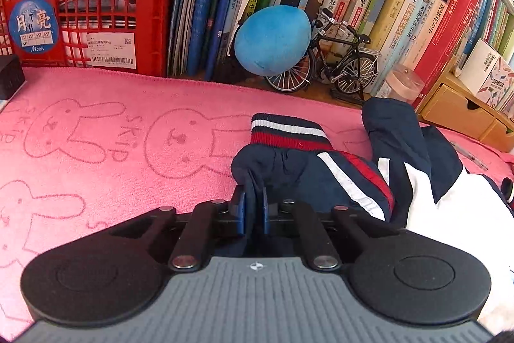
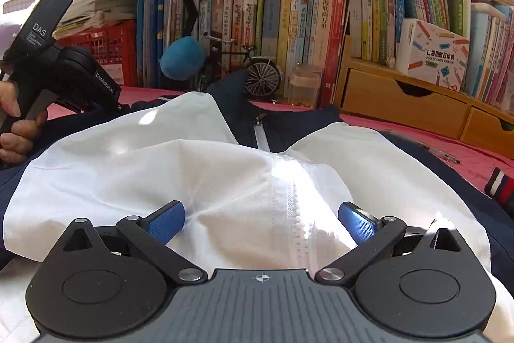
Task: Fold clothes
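Note:
A navy and white zip jacket (image 2: 225, 169) lies on the pink rabbit-print towel (image 1: 96, 134). In the left wrist view its sleeve (image 1: 321, 176) with a red, white and navy striped cuff (image 1: 289, 130) lies ahead. My left gripper (image 1: 253, 208) is shut on a fold of navy sleeve fabric near the cuff. My right gripper (image 2: 260, 221) is open, its blue pads (image 2: 167, 222) spread over the white front panel beside the zipper (image 2: 298, 214). The other sleeve's cuff (image 2: 501, 185) shows at the right. The left gripper's body (image 2: 64, 69) and a hand show at the left.
A bookshelf of upright books (image 2: 289, 21) lines the back. A red crate (image 1: 96, 12), blue plush ball (image 1: 273, 40), model bicycle (image 1: 343, 63), plastic jar (image 1: 401, 85) and wooden drawers (image 2: 401, 98) stand along the towel's far edge. A pen (image 1: 469, 155) lies at the right.

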Available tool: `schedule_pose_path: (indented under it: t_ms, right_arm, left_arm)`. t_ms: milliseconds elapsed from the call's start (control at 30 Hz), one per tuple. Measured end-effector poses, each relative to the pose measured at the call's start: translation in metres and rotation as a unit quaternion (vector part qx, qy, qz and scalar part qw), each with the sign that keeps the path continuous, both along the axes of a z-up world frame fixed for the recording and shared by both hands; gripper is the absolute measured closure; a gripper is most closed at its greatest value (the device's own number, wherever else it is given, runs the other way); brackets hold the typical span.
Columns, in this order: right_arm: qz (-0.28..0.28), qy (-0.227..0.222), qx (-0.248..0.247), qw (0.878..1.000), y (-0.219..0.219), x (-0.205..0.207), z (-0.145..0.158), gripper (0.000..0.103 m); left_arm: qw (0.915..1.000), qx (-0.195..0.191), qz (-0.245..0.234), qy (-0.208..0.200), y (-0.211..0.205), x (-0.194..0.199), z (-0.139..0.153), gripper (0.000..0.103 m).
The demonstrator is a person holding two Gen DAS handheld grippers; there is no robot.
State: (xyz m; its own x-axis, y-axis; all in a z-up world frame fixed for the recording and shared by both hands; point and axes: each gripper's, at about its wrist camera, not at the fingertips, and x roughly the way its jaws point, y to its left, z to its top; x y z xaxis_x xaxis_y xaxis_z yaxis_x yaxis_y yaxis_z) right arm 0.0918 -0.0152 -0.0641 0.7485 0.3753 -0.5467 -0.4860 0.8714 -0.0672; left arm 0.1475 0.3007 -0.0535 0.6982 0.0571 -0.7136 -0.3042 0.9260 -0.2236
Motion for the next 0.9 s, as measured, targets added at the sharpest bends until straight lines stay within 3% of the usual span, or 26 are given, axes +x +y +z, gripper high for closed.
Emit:
schedule_pose_path:
  t_ms: [167, 233, 333, 433, 500, 633, 700, 800, 833, 867, 900]
  right_arm:
    - [-0.001, 0.001, -0.004, 1.000, 0.001, 0.001, -0.001, 0.000]
    - [-0.002, 0.001, -0.005, 1.000, 0.001, 0.001, -0.001, 0.000]
    - [-0.002, 0.001, -0.008, 1.000, 0.002, 0.001, -0.001, 0.000]
    - [-0.003, 0.001, -0.012, 1.000, 0.003, 0.001, -0.002, 0.000]
    - [-0.002, 0.003, -0.012, 1.000, 0.003, 0.001, -0.002, 0.000]
    - [0.002, 0.004, -0.012, 1.000, 0.004, 0.001, -0.002, 0.000]
    - [0.002, -0.001, -0.017, 1.000, 0.006, -0.001, -0.002, 0.000]
    - [0.003, -0.008, -0.031, 0.999, 0.010, -0.003, -0.003, 0.000]
    - [0.004, -0.010, -0.036, 0.999, 0.011, -0.004, -0.003, 0.000]
    - [0.004, -0.011, -0.041, 0.999, 0.013, -0.005, -0.003, 0.000]
    - [0.005, -0.012, -0.045, 0.999, 0.014, -0.005, -0.003, 0.000]
  left_arm:
    - [0.9922, 0.055, 0.089, -0.068, 0.050, -0.045, 0.060, 0.100]
    - [0.9844, 0.077, 0.126, -0.095, 0.070, -0.064, 0.084, 0.100]
    - [0.9687, 0.114, 0.202, -0.088, 0.110, -0.093, 0.103, 0.100]
    - [0.9527, 0.164, 0.255, -0.023, 0.135, -0.114, 0.089, 0.100]
    - [0.9499, 0.163, 0.266, 0.018, 0.145, -0.127, 0.067, 0.100]
    - [0.9609, 0.094, 0.258, 0.036, 0.152, -0.154, 0.026, 0.099]
    - [0.9653, 0.061, 0.251, 0.037, 0.154, -0.159, 0.012, 0.092]
    - [0.9683, 0.037, 0.246, 0.021, 0.153, -0.160, 0.006, 0.070]
    - [0.9696, 0.028, 0.243, 0.011, 0.152, -0.161, 0.006, 0.050]
    - [0.9718, 0.007, 0.236, -0.002, 0.154, -0.159, 0.006, 0.022]
    - [0.9723, -0.005, 0.233, -0.010, 0.155, -0.155, 0.005, 0.009]
